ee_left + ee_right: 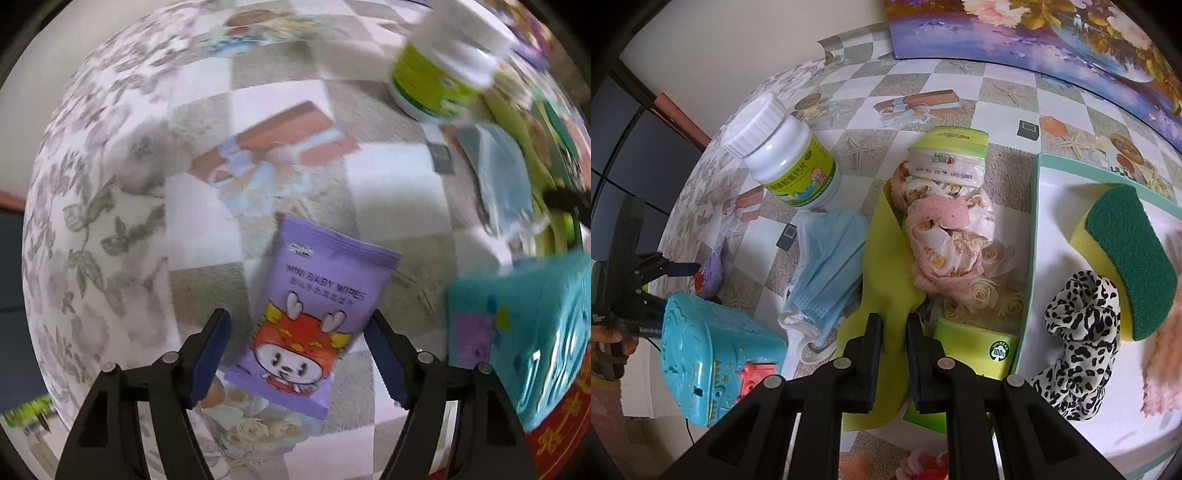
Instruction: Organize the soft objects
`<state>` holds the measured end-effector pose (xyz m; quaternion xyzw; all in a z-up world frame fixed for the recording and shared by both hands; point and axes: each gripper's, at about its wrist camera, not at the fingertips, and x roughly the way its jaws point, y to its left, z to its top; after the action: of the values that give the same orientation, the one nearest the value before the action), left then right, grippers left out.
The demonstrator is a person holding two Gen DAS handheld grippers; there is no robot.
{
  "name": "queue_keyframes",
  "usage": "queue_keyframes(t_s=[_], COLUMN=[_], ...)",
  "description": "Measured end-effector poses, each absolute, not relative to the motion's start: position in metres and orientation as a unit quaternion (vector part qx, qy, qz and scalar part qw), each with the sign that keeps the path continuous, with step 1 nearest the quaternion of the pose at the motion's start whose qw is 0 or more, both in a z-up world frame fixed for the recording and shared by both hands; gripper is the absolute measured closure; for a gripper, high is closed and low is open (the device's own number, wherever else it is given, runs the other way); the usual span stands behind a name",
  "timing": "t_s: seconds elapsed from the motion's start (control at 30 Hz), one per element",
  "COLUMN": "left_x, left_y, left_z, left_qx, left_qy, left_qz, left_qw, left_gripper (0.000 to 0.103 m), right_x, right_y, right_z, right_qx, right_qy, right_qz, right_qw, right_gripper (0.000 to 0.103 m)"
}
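While a sponge (1130, 258), a leopard scrunchie (1078, 339) and a peach cloth (1163, 354) already lie in the white tray (1034, 236) at 3 o'clock in the right wrist view, most soft items remain outside it: a blue mask (827, 266), a green cloth (882, 280), a pink bundle (945, 240) and tissue packs. The left gripper (299, 350) stands open, pointing down over the purple wipes pack (317, 306), which lies flat between its jaws, pads apparently not pressing. The right gripper (892, 354) is nearly closed over the green cloth; whether it pinches that cloth cannot be told. By my judgement, sorting is under half done. Hard items, a pill bottle (786, 162) at 10 o'clock and a teal box (709, 350) at 8 o'clock, sit on a checked tablecloth (960, 74); a floral picture (1052, 33) leans at 1 o'clock.
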<state>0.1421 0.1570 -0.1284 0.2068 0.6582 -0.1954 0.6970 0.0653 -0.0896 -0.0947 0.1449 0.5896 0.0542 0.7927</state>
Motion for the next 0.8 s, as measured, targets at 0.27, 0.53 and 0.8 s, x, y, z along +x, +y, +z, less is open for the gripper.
queue_keyframes(t_s=[0.27, 0.53, 0.8], left_x=[0.131, 0.123, 0.113], left_y=[0.164, 0.174, 0.173], left_z=[-0.123, -0.072, -0.001], left_qx=[0.173, 0.112, 0.058], left_qy=[0.643, 0.623, 0.580], left_qz=[-0.171, -0.122, -0.088], left_qw=[0.726, 0.764, 0.808], left_gripper=[0.052, 0.053, 0.054], right_x=[0.059, 0.046, 0.040], right_y=[-0.089, -0.095, -0.101], right_z=[-0.087, -0.051, -0.007], right_qx=[0.149, 0.208, 0.248], right_qy=[0.580, 0.535, 0.476], right_qz=[0.060, 0.084, 0.096], right_qw=[0.799, 0.814, 0.839], right_gripper=[0.098, 0.099, 0.099])
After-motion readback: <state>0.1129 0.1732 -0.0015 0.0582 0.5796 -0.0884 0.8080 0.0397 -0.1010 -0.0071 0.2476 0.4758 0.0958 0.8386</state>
